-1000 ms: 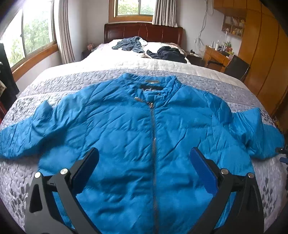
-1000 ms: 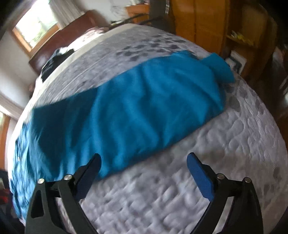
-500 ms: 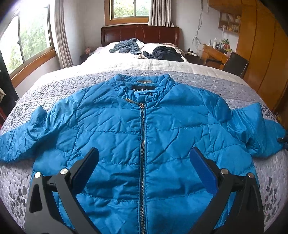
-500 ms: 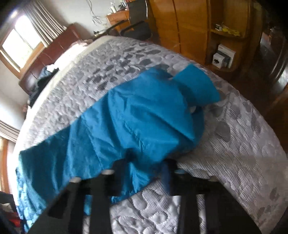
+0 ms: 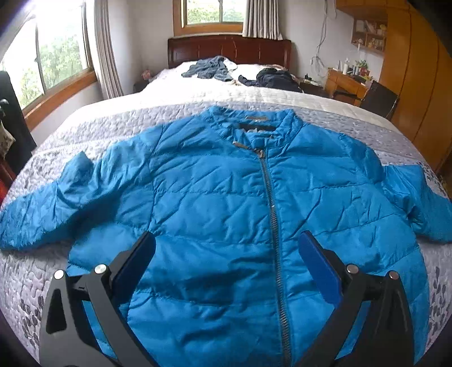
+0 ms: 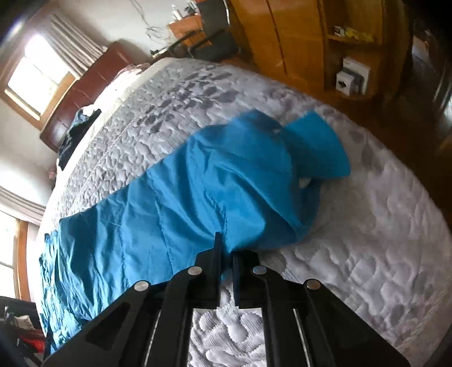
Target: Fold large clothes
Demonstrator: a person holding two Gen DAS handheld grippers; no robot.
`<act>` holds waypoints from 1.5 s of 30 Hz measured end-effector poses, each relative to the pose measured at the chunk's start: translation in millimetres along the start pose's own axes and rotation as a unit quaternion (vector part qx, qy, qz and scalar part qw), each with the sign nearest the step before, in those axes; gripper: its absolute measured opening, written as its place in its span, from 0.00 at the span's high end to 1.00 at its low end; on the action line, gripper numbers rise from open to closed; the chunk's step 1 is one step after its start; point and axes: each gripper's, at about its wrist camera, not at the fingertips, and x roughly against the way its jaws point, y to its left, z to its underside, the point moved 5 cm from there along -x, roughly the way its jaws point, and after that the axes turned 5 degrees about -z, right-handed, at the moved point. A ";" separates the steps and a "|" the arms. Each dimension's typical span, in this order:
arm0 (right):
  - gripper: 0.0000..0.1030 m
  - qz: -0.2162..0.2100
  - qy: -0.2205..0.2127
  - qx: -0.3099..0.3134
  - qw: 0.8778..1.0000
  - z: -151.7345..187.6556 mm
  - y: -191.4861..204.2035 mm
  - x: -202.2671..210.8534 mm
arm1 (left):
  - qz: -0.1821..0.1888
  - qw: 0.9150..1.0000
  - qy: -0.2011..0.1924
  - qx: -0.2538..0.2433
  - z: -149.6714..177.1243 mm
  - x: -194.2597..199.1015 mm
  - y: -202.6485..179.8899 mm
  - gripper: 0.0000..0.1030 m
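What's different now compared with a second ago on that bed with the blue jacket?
The right gripper, wide open a second ago, has moved in and shut on the blue jacket at its sleeve, bunching the fabric. The left gripper stays open above the jacket's front, holding nothing. The jacket still lies spread, zipped, on the bed.

Daylit windows (image 5: 210, 12) behind a dark headboard (image 5: 228, 50); wooden wardrobe (image 5: 418, 84) beside the quilted bed (image 5: 113, 127).

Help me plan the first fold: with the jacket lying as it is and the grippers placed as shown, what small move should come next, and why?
Probably lift the right gripper and carry the sleeve inward over the chest. Its jaws are shut on the sleeve edge, while the blue jacket lies flat, zipped, on the bed quilt. The left gripper is open above the hem, holding nothing.
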 end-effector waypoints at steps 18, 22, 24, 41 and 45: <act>0.96 -0.165 -0.071 0.294 0.939 81.4 290.2 76.3 | -0.007 1.000 -0.020 0.016 -4.1 18.2 60.9 0.03; 0.96 -0.208 -0.025 0.375 0.903 148.4 365.3 60.4 | -0.008 0.999 -0.020 0.029 -3.5 17.2 75.9 0.03; 0.96 -0.219 -0.003 0.401 0.889 176.4 392.1 49.9 | -0.010 0.999 -0.019 0.036 -3.0 15.8 83.9 0.03; 0.59 -0.249 0.161 0.504 0.811 316.6 428.0 -12.7 | 0.027 0.997 0.011 0.076 -7.3 7.4 103.2 0.03; 0.58 -0.251 0.108 0.483 0.832 280.2 406.4 21.8 | 0.084 0.994 0.038 0.066 -16.0 2.0 68.0 0.03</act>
